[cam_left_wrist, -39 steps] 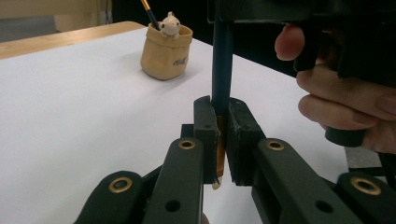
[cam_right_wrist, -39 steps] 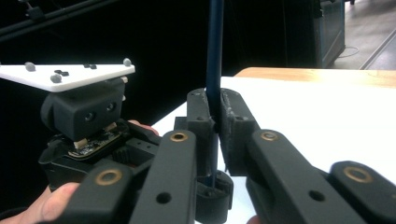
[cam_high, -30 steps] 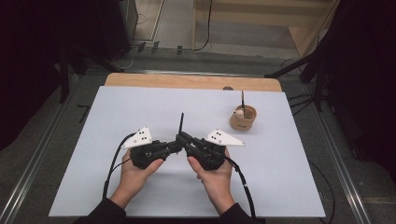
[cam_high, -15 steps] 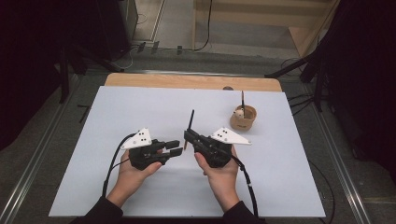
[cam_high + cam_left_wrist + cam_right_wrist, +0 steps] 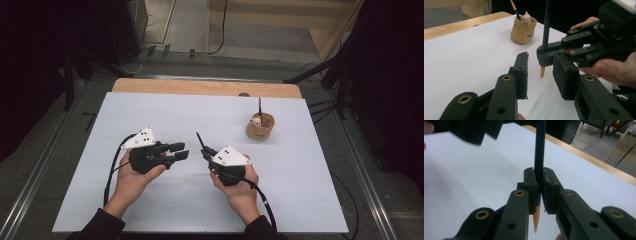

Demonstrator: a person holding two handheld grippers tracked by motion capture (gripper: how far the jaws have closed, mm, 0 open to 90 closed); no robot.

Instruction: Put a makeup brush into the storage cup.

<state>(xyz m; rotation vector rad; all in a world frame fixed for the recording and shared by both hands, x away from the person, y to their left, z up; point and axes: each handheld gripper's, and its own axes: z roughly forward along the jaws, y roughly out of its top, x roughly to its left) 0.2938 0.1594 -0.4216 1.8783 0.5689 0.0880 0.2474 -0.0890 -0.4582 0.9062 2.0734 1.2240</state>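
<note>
Right gripper (image 5: 538, 195) grasping pencil (image 5: 539, 157), top cut off; left gripper (image 5: 540, 75) fingers just released, empty.

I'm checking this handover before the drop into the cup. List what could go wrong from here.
1. The right hand-held gripper pinches the pencil near its sharpened end, so the long shaft may pivot or slip.
2. The left hand-held gripper, jaws just opened and empty, stands close by; a bump could knock the pencil askew.
3. The holder cup already holds a brush, and looks light enough to tip.

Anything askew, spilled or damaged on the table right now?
Nothing stands out. The holder cup stands upright on the white mat with one pencil in it; the right gripper holds a dark pencil, and the left gripper is open.
</note>
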